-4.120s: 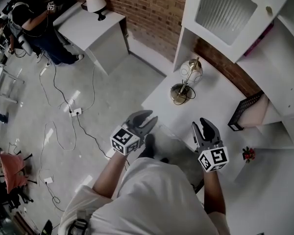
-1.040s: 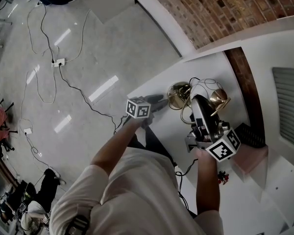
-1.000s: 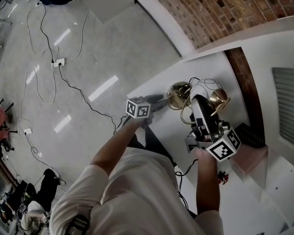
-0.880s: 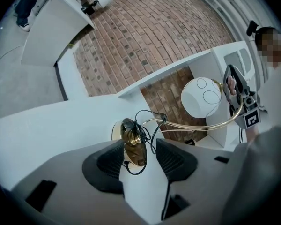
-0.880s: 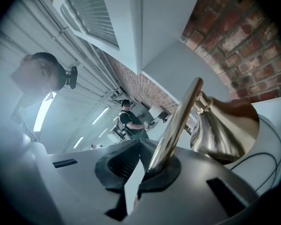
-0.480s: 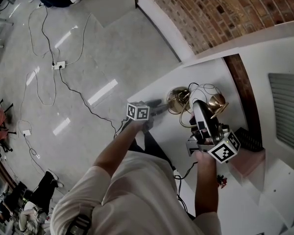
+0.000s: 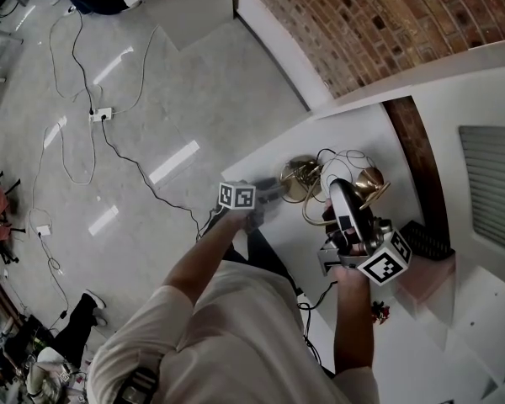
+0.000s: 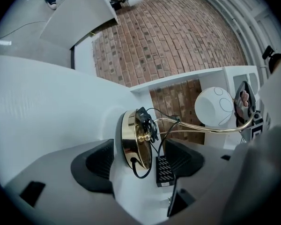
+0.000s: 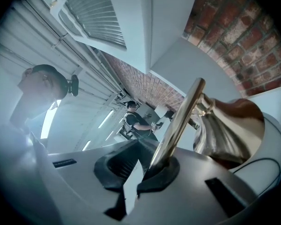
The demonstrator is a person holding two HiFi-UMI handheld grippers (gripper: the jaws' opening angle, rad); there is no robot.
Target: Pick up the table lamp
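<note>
Starting at the left, your left claw (image 8: 139, 167) was released, its jaws opening wider and standing on either side of the round brass base (image 8: 133, 139) of the table lamp (image 7: 343, 171) without pressing on it. The lamp stood near the edge of the white tabletop (image 7: 320, 133). From these angles I could not be sure whether the base rested flat or had tipped slightly off the surface. A bundled black cord (image 8: 144, 118) hung from the base, and I judged it would trail and tug if you lifted quickly. Moving right, the thin brass stem (image 9: 178, 121) curved up toward the white globe shade (image 8: 214, 108). Your right claw (image 9: 150, 168) was clenched on that stem, the rod pinched between its pads just below the brass cup (image 9: 227, 125) that carries the globe. The base looked like solid metal, so you could expect most of the weight to sit low and the lamp to swing about a grip taken that high. The stem seemed stiff but polished and slippery, likely to twist in the pads. The globe looked fragile and was no place to squeeze. The safer holds were the stem lower down or the rim of the base, with your left claw steadying the heavy end.
</note>
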